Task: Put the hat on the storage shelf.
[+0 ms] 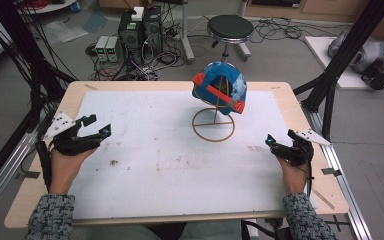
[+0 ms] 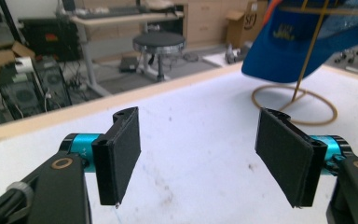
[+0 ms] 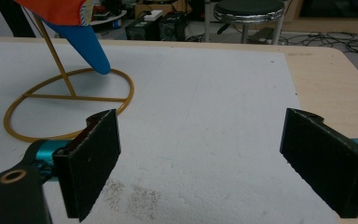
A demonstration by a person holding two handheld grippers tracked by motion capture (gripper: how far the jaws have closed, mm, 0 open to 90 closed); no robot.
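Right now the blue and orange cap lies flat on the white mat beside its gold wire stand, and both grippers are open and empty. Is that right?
Not quite. The cap hangs on the gold wire stand, raised above the white mat, as the high view shows. The rest holds: the left gripper and the right gripper are open and empty.

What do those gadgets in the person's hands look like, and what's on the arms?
Each hand-held gripper, left and right, is black with turquoise joints, flat black pads and a grey three-cornered plate with dark dots. A black cable trails from the right one. The sleeves are grey-speckled knit.
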